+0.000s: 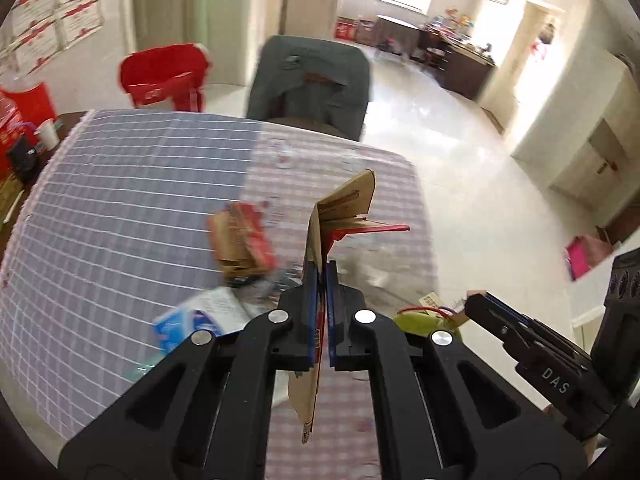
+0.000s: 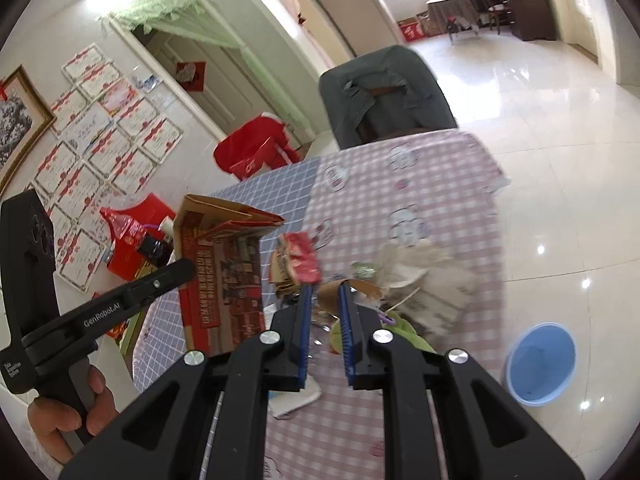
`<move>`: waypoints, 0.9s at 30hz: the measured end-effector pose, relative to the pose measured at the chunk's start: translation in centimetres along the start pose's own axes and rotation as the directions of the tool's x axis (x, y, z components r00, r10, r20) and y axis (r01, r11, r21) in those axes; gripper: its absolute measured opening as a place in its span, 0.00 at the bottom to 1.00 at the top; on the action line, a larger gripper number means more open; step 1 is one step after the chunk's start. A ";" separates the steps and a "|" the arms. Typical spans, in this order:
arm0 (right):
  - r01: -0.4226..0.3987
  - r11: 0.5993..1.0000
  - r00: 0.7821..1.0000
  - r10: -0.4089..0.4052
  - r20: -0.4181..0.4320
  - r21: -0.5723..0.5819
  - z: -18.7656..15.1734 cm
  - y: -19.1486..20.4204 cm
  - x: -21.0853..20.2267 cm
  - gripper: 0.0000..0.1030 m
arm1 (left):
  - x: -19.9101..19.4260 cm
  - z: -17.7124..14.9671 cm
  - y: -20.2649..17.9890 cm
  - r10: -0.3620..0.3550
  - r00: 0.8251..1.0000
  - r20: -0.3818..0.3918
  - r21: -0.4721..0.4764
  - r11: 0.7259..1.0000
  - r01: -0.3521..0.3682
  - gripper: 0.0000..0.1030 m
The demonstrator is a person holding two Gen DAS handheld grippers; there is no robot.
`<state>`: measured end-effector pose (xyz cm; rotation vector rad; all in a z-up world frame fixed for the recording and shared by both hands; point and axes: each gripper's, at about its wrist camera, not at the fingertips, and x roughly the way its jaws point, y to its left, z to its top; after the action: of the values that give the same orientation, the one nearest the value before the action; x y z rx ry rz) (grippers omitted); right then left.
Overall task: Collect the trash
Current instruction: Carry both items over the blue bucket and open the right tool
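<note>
My left gripper [image 1: 323, 270] is shut on a flattened brown cardboard box with red print [image 1: 344, 204], held edge-on above the table. In the right wrist view this box [image 2: 224, 272] hangs from the left gripper [image 2: 180, 270], which a hand [image 2: 68, 408] holds. My right gripper [image 2: 326, 290] is shut on a brown corrugated paper cup [image 2: 362, 286], and shows at the right of the left view [image 1: 476, 300]. Below lie a red and brown crumpled packet [image 1: 244, 240] [image 2: 298, 258], a blue and white carton [image 1: 188, 320], crumpled white paper [image 2: 420, 276] and something green [image 2: 404, 328].
The table wears a checked cloth, blue on one half [image 1: 120, 200] and pink on the other [image 2: 420, 184]. A blue bucket [image 2: 540, 364] stands on the floor to the table's right. A grey-covered chair [image 1: 312, 84] stands at the far end, and bottles and red boxes [image 2: 136, 240] at the left.
</note>
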<state>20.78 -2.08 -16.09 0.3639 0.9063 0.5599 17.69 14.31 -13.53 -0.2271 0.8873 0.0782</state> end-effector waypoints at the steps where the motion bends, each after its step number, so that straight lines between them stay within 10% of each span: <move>1: 0.011 1.000 1.000 -0.012 0.008 0.009 0.0 -0.9 -0.9 0.13 | 0.2 -0.1 -1.4 -0.015 1.000 -0.006 0.014 1.000 0.015 0.04; 14: 0.188 0.968 0.977 -0.202 0.073 0.165 -0.7 -13.8 -9.0 0.13 | 6.1 -2.3 -19.0 -0.230 0.956 -0.180 0.137 0.957 0.256 0.04; 27: 0.290 0.910 0.951 -0.309 0.020 0.295 -0.8 -23.4 -10.1 0.27 | 12.3 -4.7 -28.3 -0.242 0.910 -0.335 0.171 0.935 0.311 0.04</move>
<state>22.27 -26.80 -22.30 0.4933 0.9604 0.1287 26.47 -14.61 -21.28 -0.1573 1.1593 -0.3314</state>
